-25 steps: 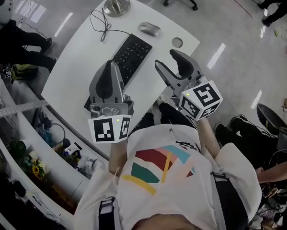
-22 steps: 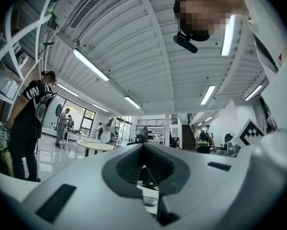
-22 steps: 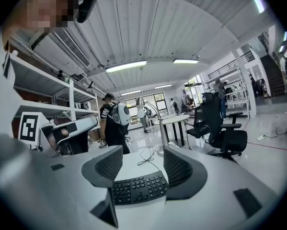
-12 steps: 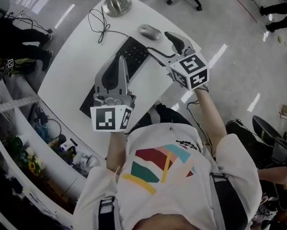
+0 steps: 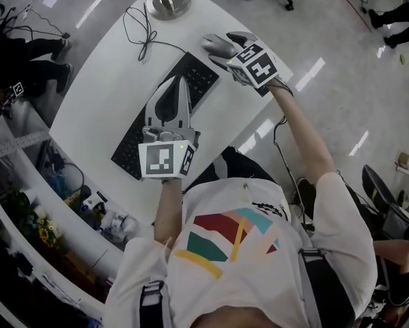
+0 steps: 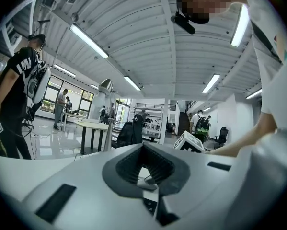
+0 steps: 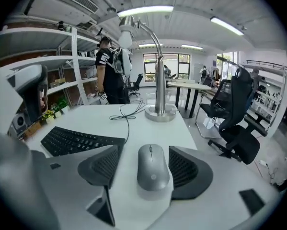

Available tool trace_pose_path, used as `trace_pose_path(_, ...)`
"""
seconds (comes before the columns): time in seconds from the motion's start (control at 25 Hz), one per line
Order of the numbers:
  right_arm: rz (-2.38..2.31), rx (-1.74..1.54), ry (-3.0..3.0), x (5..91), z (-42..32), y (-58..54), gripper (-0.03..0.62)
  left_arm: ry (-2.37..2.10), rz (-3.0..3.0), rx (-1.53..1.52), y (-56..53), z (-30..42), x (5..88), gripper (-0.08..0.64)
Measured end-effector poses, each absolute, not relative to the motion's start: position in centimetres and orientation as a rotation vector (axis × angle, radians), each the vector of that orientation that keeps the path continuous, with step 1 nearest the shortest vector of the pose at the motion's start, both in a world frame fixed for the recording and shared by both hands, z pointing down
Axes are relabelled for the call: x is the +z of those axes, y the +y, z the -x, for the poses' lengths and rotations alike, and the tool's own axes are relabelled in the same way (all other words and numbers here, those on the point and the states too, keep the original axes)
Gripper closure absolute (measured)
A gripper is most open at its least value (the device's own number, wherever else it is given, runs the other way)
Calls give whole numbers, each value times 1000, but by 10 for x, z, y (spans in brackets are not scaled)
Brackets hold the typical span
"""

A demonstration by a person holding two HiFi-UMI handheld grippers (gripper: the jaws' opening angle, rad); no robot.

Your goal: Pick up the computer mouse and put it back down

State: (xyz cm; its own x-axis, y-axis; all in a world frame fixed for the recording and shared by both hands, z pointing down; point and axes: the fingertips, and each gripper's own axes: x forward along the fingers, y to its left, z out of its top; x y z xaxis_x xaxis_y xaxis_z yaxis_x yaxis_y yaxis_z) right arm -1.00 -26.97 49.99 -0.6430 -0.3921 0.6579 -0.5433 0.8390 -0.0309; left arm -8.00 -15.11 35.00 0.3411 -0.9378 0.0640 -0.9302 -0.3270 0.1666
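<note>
A grey computer mouse (image 7: pixel 152 167) lies on the white table (image 7: pixel 133 119), with the wide-apart jaws of my right gripper (image 7: pixel 144 153) on either side of it. A narrow strip of table shows between the mouse and each dark ribbed pad (image 7: pixel 185 168), so the pads do not press on it. Seen from the head view, the right gripper (image 5: pixel 226 48) reaches down over the mouse (image 5: pixel 215 44) at the table's far side. My left gripper (image 5: pixel 179 86) hovers level over the black keyboard (image 5: pixel 132 149), its jaws together and holding nothing. Its closed pads (image 6: pixel 129 164) fill the left gripper view.
A lamp's round metal base (image 5: pixel 168 3) stands beyond the mouse, and a thin black cable (image 5: pixel 141 34) loops from it. The keyboard (image 7: pixel 78 140) lies left of the mouse. The table's edge runs close on the right, with an office chair (image 7: pixel 239 123) past it. A person (image 7: pixel 109 75) stands by shelves.
My right gripper has swung forward and down from near my chest to straddle the mouse, with its jaws spread wider. The left gripper has moved forward and lower over the keyboard.
</note>
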Motion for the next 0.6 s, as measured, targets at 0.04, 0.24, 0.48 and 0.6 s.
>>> trace_pose_path(0.04, -661, 304, -2325, 509, 11, -273, 279, -1714, -2410, -63, -152, 82, 354, 515)
trace_pose_path(0.24, -635, 343, -2250, 537, 12, -292, 278, -1723, -2370, -77, -162, 93, 366, 515)
trace_pose_path(0.48, -560, 386, -2198, 557, 19, -294, 278, -1721, -2342, -72, -170, 96, 380, 515)
trace_pose_path(0.6, -550, 397, -2165, 565, 19, -298, 278, -1720, -2337, -73, -173, 96, 381, 515)
